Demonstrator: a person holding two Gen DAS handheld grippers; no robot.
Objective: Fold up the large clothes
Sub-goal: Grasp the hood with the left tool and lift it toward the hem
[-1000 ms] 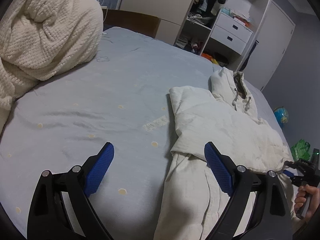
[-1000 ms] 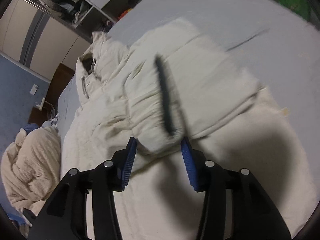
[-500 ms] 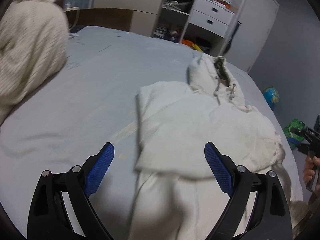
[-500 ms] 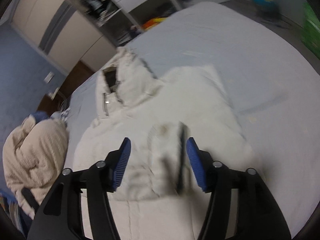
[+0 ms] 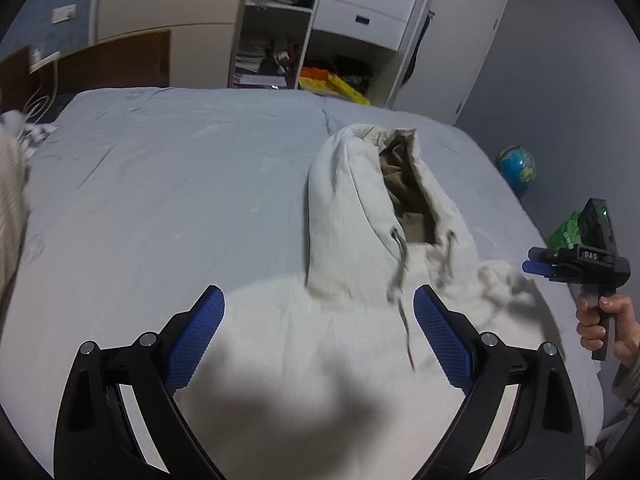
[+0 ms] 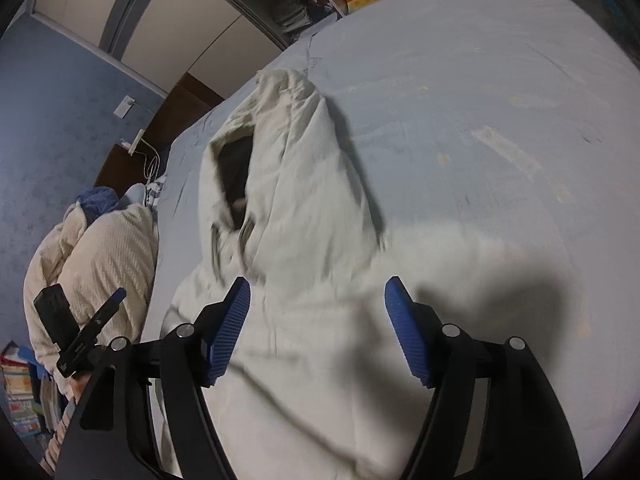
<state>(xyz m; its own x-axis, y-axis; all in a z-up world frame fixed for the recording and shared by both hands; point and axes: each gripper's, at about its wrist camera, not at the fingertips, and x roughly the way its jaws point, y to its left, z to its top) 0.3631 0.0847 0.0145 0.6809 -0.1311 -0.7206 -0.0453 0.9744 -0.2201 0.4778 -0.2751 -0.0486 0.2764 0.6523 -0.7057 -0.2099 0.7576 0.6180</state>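
Hoodie (image 5: 360,352) lies on the bed (image 5: 168,184) beneath 2 spread, empty claws, left claw (image 5: 318,340) and right claw (image 6: 318,330); pinching only 1 layer could undo its folds.

Hoodie (image 5: 360,344) lies on bed (image 5: 160,184), hood (image 5: 360,208) toward shelving unit (image 5: 320,28) behind the bed. Blanket pile (image 6: 100,256) lies left of hoodie; globe (image 5: 516,162) sits right, off the bed.

Hoodie (image 5: 340,320) soft matt cotton; bedsheet (image 5: 180,184) smooth cloth; blanket (image 6: 100,256) knitted, ribbed
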